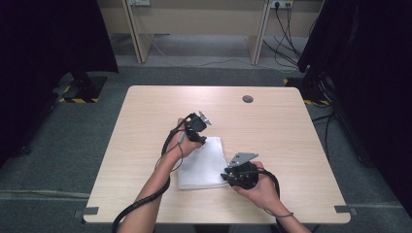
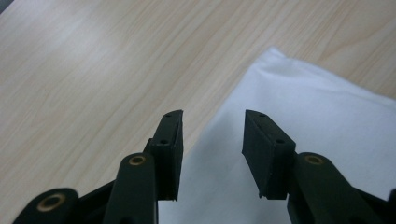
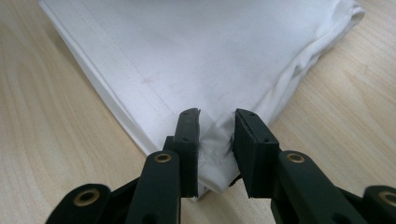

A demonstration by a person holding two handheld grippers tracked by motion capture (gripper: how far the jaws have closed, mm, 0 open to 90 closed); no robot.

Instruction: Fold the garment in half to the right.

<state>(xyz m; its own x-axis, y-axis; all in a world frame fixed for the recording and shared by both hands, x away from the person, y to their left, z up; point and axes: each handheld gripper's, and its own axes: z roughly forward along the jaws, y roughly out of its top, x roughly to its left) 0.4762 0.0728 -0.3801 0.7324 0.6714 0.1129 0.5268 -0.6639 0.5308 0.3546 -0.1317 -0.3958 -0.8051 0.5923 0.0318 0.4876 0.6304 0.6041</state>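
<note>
A folded white cloth [image 1: 201,167] lies flat in the middle of the wooden table [image 1: 282,126]. My left gripper [image 1: 198,127] hovers over the cloth's far left corner. In the left gripper view its jaws [image 2: 212,114] stand open above the cloth's edge [image 2: 303,107], with nothing between them. My right gripper [image 1: 238,174] is at the cloth's near right corner. In the right gripper view its jaws [image 3: 217,114] straddle that corner of the cloth [image 3: 210,51], which is puckered and pinched between the pads.
A small round grey cap [image 1: 248,99] sits in the tabletop near its far edge. Bare wood surrounds the cloth on every side. Dark curtains and stand feet flank the table, and cables run on the floor behind it.
</note>
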